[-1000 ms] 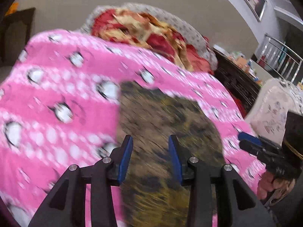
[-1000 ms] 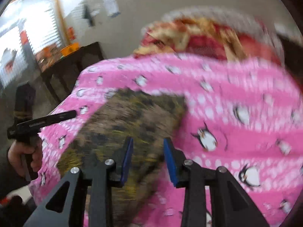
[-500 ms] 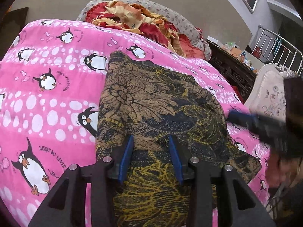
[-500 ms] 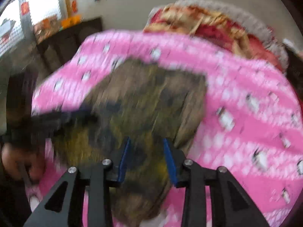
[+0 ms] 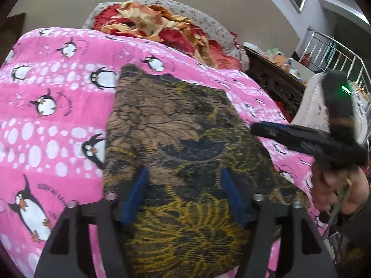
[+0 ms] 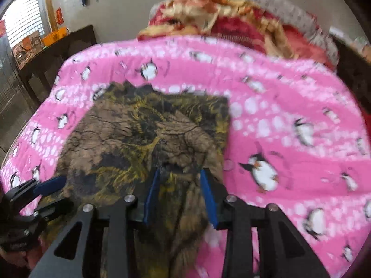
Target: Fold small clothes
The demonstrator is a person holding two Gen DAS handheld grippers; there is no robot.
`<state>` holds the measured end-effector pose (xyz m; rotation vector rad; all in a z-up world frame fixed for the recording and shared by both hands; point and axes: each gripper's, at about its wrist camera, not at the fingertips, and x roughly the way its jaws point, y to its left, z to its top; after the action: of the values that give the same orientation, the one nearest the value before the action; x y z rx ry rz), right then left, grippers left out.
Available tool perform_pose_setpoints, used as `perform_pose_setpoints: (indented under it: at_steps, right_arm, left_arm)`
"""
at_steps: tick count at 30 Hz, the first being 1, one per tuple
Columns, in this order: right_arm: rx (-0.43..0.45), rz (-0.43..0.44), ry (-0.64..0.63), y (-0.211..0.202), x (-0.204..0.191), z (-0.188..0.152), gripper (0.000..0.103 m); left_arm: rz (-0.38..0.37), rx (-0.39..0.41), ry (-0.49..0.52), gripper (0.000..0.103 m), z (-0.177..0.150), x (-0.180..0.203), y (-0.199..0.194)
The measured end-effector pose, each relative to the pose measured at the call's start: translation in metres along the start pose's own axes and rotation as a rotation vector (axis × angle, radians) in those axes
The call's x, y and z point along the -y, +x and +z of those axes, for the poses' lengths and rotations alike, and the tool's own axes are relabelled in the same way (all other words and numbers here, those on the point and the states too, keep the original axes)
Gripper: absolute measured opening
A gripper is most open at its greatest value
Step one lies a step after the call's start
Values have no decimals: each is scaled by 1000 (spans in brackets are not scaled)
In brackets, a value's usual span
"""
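Observation:
A brown, black and yellow patterned garment (image 5: 176,139) lies spread on a pink penguin blanket (image 5: 46,115). My left gripper (image 5: 185,180) is open, its blue pads wide apart over the garment's near part. My right gripper (image 6: 179,173) is open just over the garment (image 6: 129,139) near its right side, where the cloth bunches between the pads. The right gripper also shows at the right of the left wrist view (image 5: 301,139), and the left gripper shows at the lower left of the right wrist view (image 6: 44,185).
A red and gold blanket heap (image 5: 157,23) lies against the headboard at the far end. A dark wooden cabinet (image 5: 273,81) and a metal railing (image 5: 336,53) stand to the right. A dark table (image 6: 58,53) stands to the left of the bed.
My left gripper's jaws have opened wider over the garment. My right gripper has moved in over the garment's right side. Both views have shifted closer to the cloth.

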<state>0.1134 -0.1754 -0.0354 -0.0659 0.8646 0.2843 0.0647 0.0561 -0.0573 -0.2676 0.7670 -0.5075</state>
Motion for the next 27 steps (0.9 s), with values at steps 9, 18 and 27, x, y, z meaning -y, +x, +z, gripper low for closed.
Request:
perform_pose_setpoints:
  at_steps: [9, 18, 27]
  right_arm:
    - [6, -78, 1, -28, 11, -100, 39]
    - [-44, -39, 117, -35, 29, -100, 57]
    - [21, -115, 78, -104, -2, -122, 57]
  left_arm:
    - [-75, 15, -50, 77, 2, 2, 4]
    - [256, -136, -82, 77, 5, 39, -14]
    - [391, -166, -64, 77, -16, 61, -43]
